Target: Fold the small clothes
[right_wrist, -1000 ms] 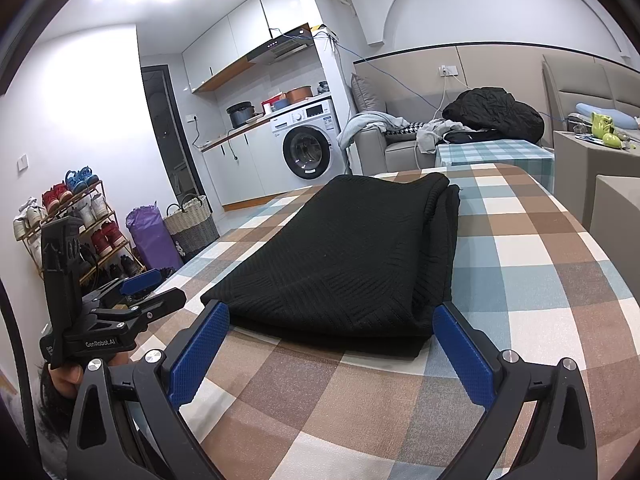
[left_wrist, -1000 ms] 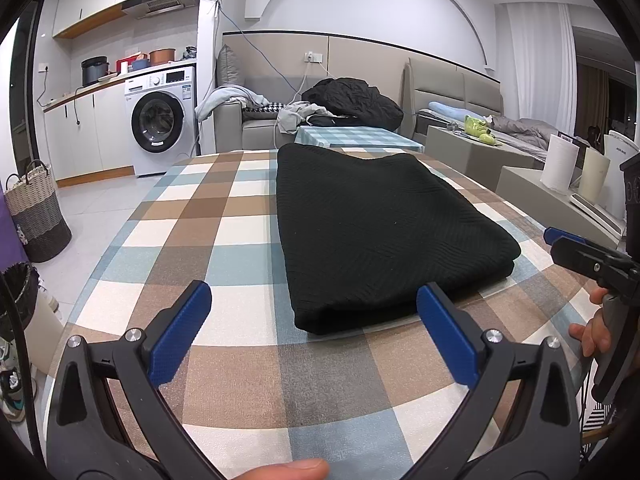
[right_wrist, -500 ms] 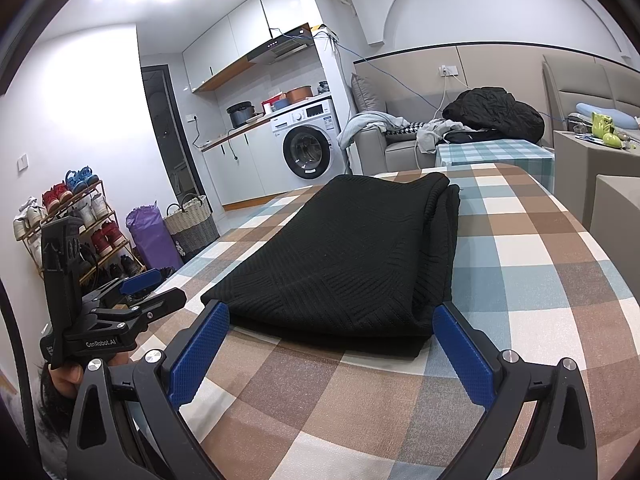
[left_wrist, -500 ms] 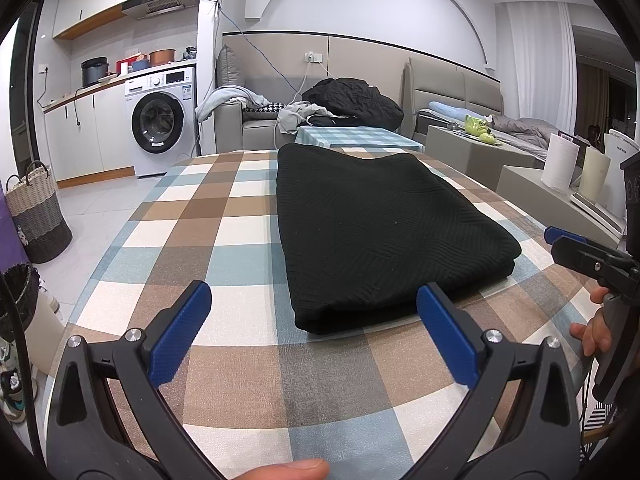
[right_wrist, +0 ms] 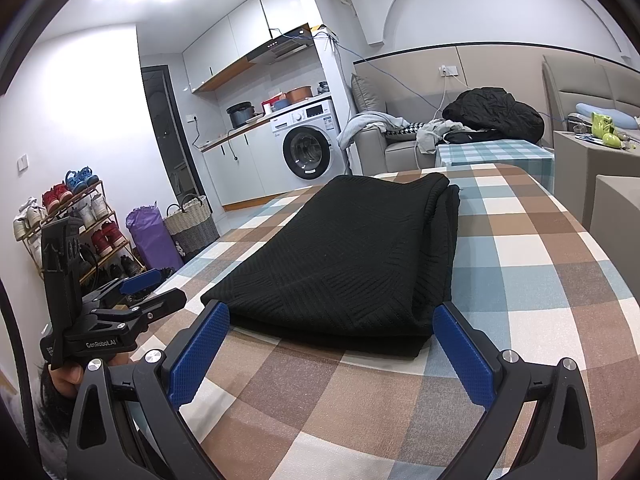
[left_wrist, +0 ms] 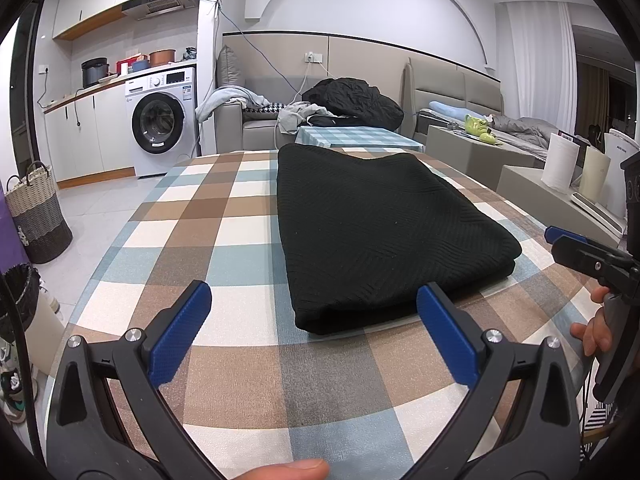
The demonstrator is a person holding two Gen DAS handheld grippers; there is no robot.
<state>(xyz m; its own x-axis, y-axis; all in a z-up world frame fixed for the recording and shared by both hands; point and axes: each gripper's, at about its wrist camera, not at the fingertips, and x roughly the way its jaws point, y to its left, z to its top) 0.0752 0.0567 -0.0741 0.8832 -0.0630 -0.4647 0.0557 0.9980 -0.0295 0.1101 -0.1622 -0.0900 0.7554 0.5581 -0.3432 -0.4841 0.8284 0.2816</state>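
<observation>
Checked tablecloth point(left_wrist: 224, 216) had the black knit garment point(left_wrist: 376, 232) already folded lengthwise down its middle, near edge toward me, both left gripper point(left_wrist: 314, 332) and right gripper point(right_wrist: 330, 344) wide open, empty, so probably one more fold left.

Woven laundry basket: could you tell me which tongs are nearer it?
Left. The left tongs hover on the basket's side of the table; the right tongs sit farther across.

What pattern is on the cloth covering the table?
The tablecloth is checked in brown, light blue, grey and cream squares; the left wrist view shows it best.
</observation>
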